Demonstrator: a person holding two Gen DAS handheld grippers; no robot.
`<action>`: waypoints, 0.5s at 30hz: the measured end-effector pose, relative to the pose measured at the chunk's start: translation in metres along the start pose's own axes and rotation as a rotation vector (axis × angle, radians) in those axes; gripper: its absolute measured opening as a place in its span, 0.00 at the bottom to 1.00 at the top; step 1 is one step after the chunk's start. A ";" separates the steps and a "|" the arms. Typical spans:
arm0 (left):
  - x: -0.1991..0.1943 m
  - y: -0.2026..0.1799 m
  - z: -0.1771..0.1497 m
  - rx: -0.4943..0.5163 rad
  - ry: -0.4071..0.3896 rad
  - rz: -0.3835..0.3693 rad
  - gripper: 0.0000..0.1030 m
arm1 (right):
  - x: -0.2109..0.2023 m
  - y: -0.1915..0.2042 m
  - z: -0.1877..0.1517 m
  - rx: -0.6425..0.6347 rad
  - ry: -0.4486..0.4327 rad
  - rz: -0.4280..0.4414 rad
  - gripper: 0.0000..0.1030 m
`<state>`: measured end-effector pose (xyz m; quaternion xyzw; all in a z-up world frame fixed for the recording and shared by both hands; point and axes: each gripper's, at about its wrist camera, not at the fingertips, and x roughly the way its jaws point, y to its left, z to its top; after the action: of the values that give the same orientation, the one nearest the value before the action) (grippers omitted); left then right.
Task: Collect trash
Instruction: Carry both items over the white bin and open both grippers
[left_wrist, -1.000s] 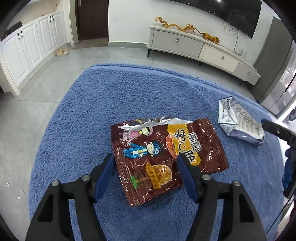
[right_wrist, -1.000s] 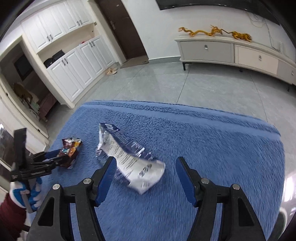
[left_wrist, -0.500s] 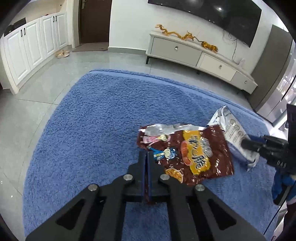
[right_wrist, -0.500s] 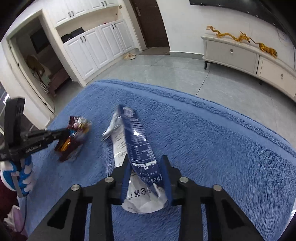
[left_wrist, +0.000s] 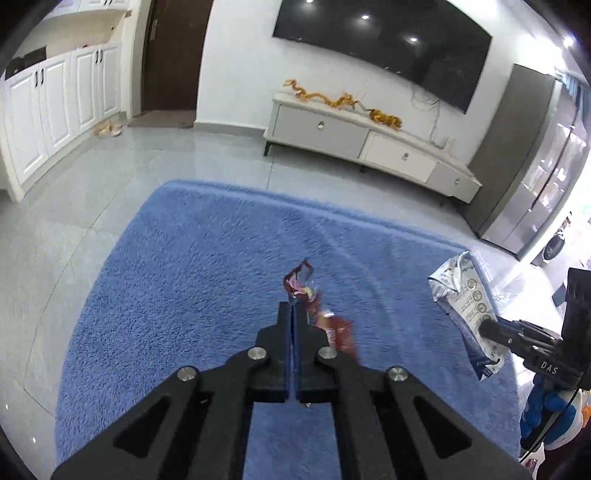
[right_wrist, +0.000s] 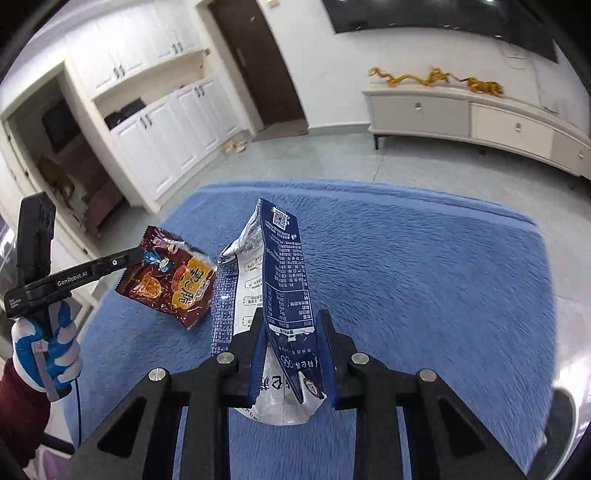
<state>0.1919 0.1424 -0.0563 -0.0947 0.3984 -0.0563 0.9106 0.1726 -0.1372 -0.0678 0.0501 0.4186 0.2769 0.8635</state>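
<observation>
right wrist: crinkled foil packet (right_wrist: 284, 295) in jaws above shaggy blue rug (right_wrist: 424, 280).

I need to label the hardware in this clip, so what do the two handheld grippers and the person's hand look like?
Both the left gripper and the right gripper are matte black linkage frames with silver rivets and blue pads on the fingers. The left one carries white "GenRobot.AI" lettering and trails a blue cable. The left hand wears a blue-and-white glove above a dark red sleeve.
</observation>
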 end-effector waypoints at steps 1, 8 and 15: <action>-0.006 -0.005 0.001 0.009 -0.008 -0.007 0.01 | -0.008 -0.001 0.001 0.013 -0.015 -0.004 0.23; -0.036 -0.056 0.009 0.084 -0.043 -0.071 0.01 | -0.078 -0.013 -0.019 0.127 -0.147 -0.060 0.23; -0.058 -0.129 0.021 0.180 -0.082 -0.159 0.01 | -0.141 -0.042 -0.042 0.232 -0.231 -0.155 0.23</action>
<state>0.1650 0.0300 0.0274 -0.0459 0.3454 -0.1600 0.9236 0.0889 -0.2518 -0.0103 0.1484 0.3482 0.1518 0.9131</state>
